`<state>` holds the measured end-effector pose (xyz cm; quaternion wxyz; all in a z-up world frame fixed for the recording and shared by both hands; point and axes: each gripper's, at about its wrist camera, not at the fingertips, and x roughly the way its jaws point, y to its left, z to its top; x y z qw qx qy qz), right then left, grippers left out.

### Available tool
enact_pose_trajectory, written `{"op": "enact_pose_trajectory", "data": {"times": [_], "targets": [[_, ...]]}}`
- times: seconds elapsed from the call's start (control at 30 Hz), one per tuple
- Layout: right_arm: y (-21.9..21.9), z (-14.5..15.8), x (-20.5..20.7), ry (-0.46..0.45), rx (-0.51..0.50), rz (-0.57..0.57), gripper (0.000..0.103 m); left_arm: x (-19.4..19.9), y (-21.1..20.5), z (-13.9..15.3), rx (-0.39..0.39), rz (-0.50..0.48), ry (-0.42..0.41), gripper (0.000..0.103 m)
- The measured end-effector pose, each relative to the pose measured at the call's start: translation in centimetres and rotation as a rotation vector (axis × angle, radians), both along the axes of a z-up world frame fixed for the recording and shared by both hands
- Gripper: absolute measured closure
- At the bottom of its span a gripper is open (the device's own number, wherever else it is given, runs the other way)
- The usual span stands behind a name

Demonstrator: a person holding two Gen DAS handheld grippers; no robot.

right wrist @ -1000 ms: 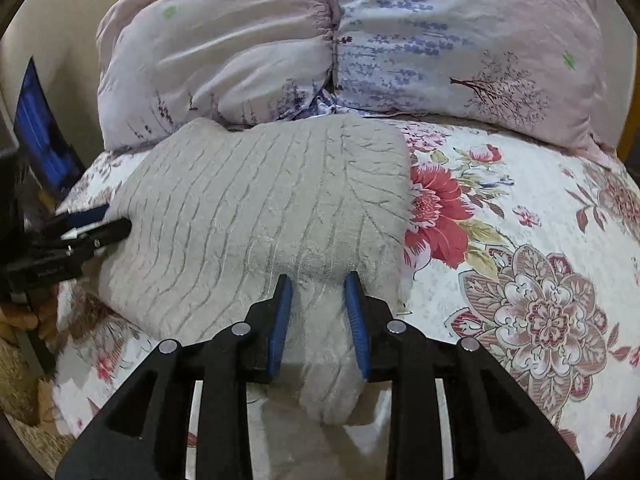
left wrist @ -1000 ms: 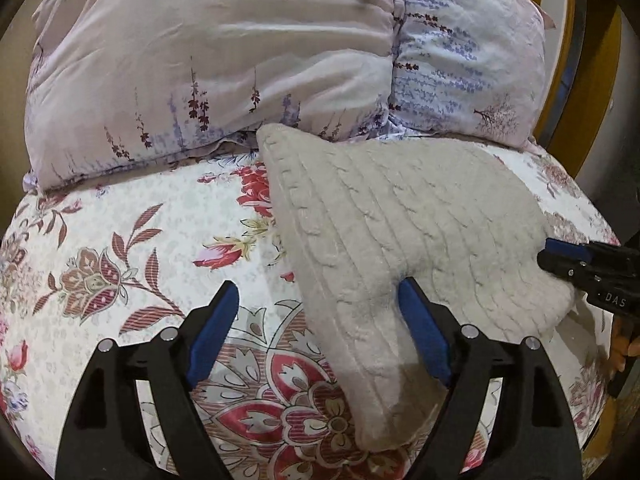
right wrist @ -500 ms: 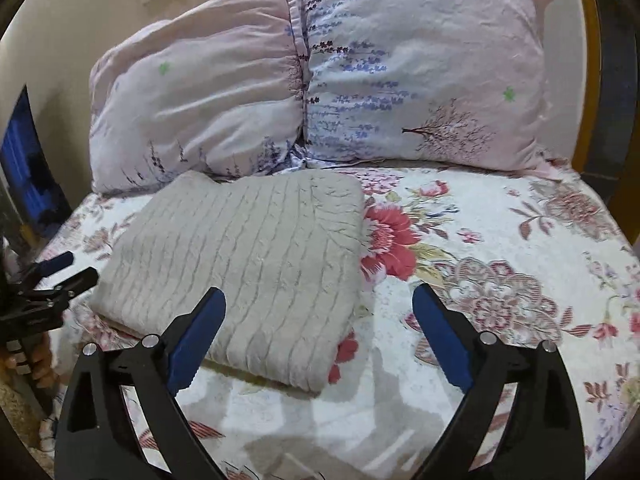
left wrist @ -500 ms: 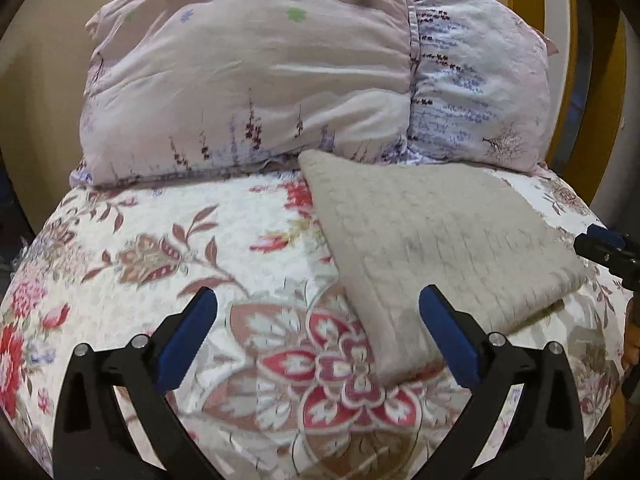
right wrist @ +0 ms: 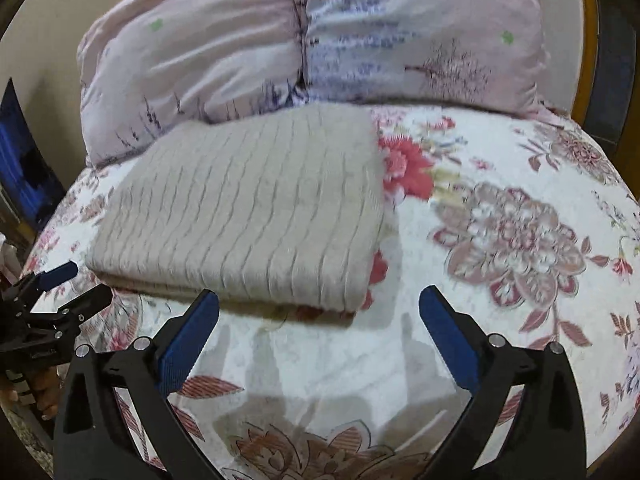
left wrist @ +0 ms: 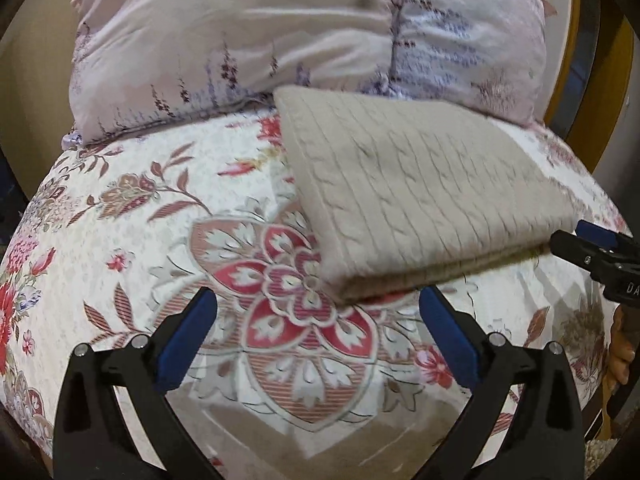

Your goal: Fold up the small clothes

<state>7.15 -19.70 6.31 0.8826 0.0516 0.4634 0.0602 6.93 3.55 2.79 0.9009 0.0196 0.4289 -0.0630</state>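
A: Left gripper (left wrist: 318, 330) first. Jaws spread wide, blue pads clear of everything, nothing between them but the floral bedsheet (left wrist: 160, 216). The folded beige knit garment (left wrist: 420, 204) lies just beyond and right of the right-hand pad, its near corner close to that pad, not touching.

B: Noted. Behind it?

A: Two pale printed pillows (left wrist: 248, 40) lean against the head of the bed; the garment's far edge runs up to them. A yellow-brown frame (left wrist: 576, 92) shows past the pillows at the far right. Nothing blocks the way to the garment.

B: Right gripper?

A: In its own view the right gripper (right wrist: 318, 330) also stands wide apart, empty. The garment (right wrist: 248, 208) sits ahead and left; its near folded edge lies just past the left pad, apart from it. Open sheet (right wrist: 500, 240) to the right, pillows (right wrist: 320, 32) behind. The left gripper (right wrist: 76, 288) shows at the left edge beside the garment's near left corner.

B: Change from a second ago?

A: Then the right jaws were pinched on the garment's near fold, and the left pads straddled a raised flap. Both have just been opening, the right most recently; the garment now lies flat, a neat rectangle, and both tools have backed off toward the bed's near edge.
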Motion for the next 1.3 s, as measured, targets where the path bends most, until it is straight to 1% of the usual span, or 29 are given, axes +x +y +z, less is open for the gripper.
{"op": "enact_pose_trajectory", "data": {"times": [0.13, 0.23, 0.4, 0.57, 0.8, 1.3], "targets": [[1.2, -0.9, -0.1, 0.033, -0.055, 0.005, 0.001, 0.3, -0.9, -0.7, 0.007, -0.01, 0.034, 0.002], [1.6, -1.4, -0.2, 0.055, -0.059, 0.008, 0.001, 0.5, -1.3, -1.1, 0.003, -0.014, 0.059, 0.002], [1.5, -1.9, -0.1, 0.078, -0.062, 0.009, 0.001, 0.8, -1.4, -1.4, 0.013, -0.012, 0.071, 0.002], [1.8, -2.1, -0.1, 0.079, -0.09, 0.016, 0.001, 0.9, -1.9, -1.5, 0.046, -0.012, 0.072, 0.002], [2.5, -2.3, -0.2, 0.084, -0.127, 0.01, 0.001, 1.0, -2.0, -1.6, 0.045, 0.001, 0.072, 0.002], [2.4, -2.4, -0.6, 0.05, -0.127, -0.006, 0.001, 1.0, -2.0, -1.7, 0.037, 0.0, 0.065, 0.002]]}}
